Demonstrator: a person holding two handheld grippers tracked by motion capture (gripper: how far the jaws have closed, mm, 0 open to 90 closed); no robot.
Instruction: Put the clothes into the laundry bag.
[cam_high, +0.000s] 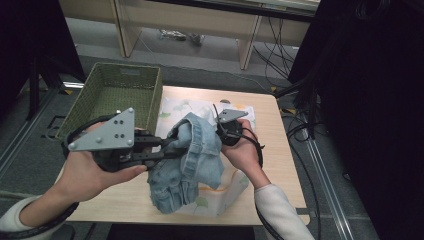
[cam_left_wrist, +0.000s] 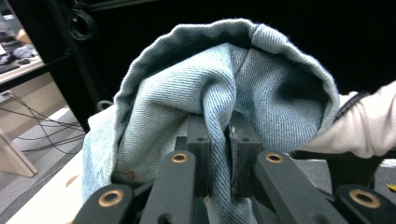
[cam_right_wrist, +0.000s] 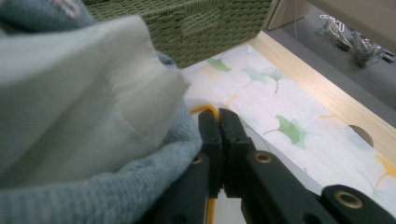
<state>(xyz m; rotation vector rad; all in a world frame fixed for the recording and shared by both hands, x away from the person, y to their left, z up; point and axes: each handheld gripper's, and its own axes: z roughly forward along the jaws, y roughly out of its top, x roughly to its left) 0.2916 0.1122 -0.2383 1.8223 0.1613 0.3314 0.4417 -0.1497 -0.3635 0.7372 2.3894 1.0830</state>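
A light blue denim garment (cam_high: 192, 160) hangs bunched above the table between my two grippers. In the high view my left gripper (cam_high: 172, 145) reaches in from the left. In the left gripper view it (cam_left_wrist: 219, 130) is shut on a fold of the denim (cam_left_wrist: 187, 93), which drapes over the jaws. My right gripper (cam_high: 220, 132) is at the garment's right side. In the right gripper view its jaws (cam_right_wrist: 219, 116) are pressed together with no fabric visible between them, and the denim (cam_right_wrist: 70, 93) lies against the left jaw.
A white cloth with green and orange leaf print (cam_high: 175, 107) (cam_right_wrist: 289, 116) covers the middle of the wooden table (cam_high: 270, 130). A green woven basket (cam_high: 115, 80) (cam_right_wrist: 187, 28) stands at the table's far left corner. Cables run along the floor on the right.
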